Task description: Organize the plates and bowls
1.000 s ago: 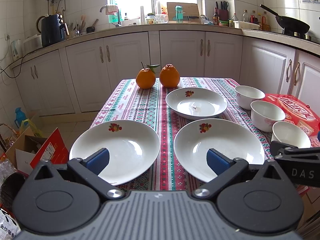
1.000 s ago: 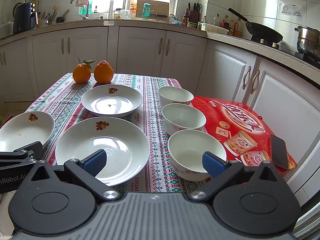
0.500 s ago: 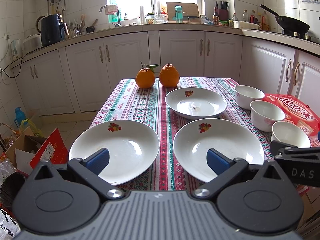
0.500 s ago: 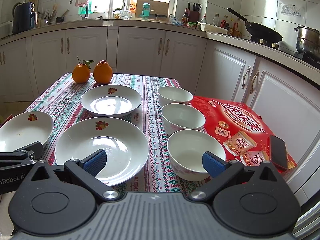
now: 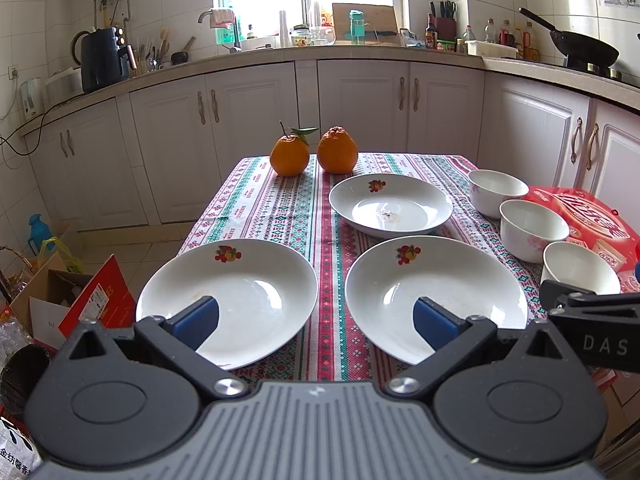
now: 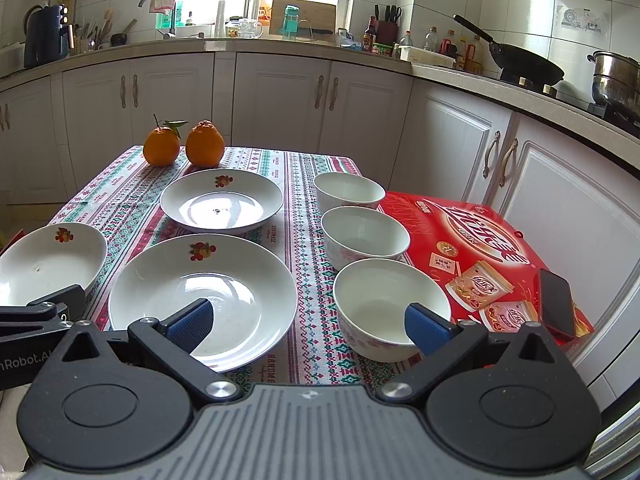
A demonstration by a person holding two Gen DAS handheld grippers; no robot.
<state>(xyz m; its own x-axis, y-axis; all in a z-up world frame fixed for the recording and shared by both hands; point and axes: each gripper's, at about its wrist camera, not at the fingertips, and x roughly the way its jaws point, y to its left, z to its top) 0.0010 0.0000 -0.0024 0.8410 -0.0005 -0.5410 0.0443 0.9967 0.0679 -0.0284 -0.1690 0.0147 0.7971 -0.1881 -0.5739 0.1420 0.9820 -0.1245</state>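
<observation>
Three white plates sit on the patterned surface: a near-left plate, a near-right plate and a far plate, each with a small fruit motif on the rim. The far plate carries a small dark speck in its well; the two near ones look bare. To the right, three white bowls stand in a row: far bowl, middle bowl and near bowl, all with nothing in them. Beside the bowls lies a red box with a dark phone on its corner. Two oranges rest at the far end of the surface.

The left gripper has its blue fingers spread wide, holding nothing; they hover over the two near plates, one on each side. The right gripper is likewise spread wide and unloaded, its left finger over the near-right plate and its right finger over the near bowl.
</observation>
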